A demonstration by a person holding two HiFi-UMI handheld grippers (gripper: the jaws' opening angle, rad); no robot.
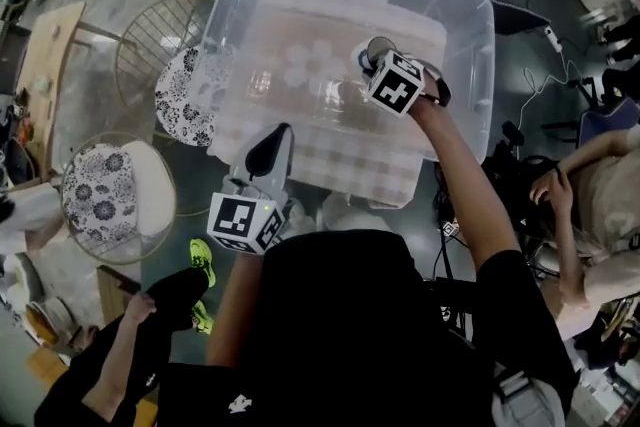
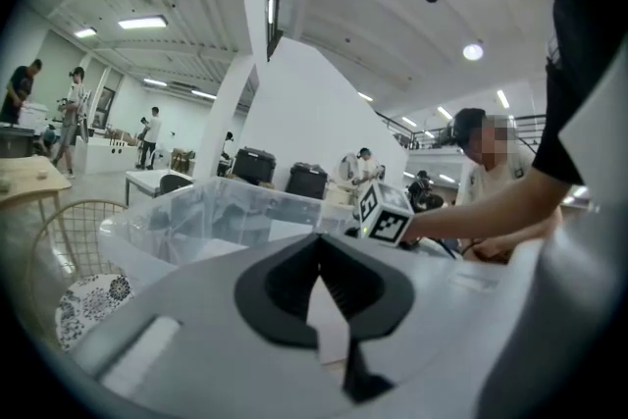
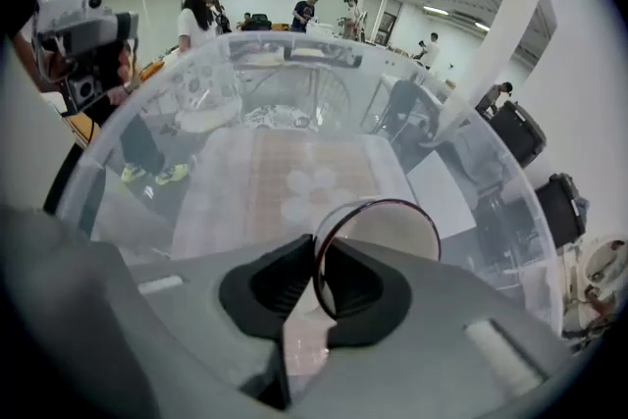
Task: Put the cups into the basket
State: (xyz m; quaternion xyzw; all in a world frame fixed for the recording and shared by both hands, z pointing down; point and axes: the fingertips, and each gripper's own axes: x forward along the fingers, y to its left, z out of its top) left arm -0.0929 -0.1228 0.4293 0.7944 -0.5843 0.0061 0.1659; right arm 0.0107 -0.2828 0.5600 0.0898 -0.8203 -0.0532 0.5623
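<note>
A big clear plastic bin stands in front of me and serves as the basket. My right gripper reaches down into it from the right, shut on the rim of a clear cup with a dark lip. In the right gripper view the cup's wall stands pinched between the two black pads, above the bin's bottom. Pale round shapes lie on that bottom; I cannot tell what they are. My left gripper is at the bin's near wall, shut, with nothing in it.
Two wire chairs with flowered cushions stand left of the bin, and a wooden table beyond them. A person sits at the right, another crouches at the lower left. A person with a camera stands across the bin.
</note>
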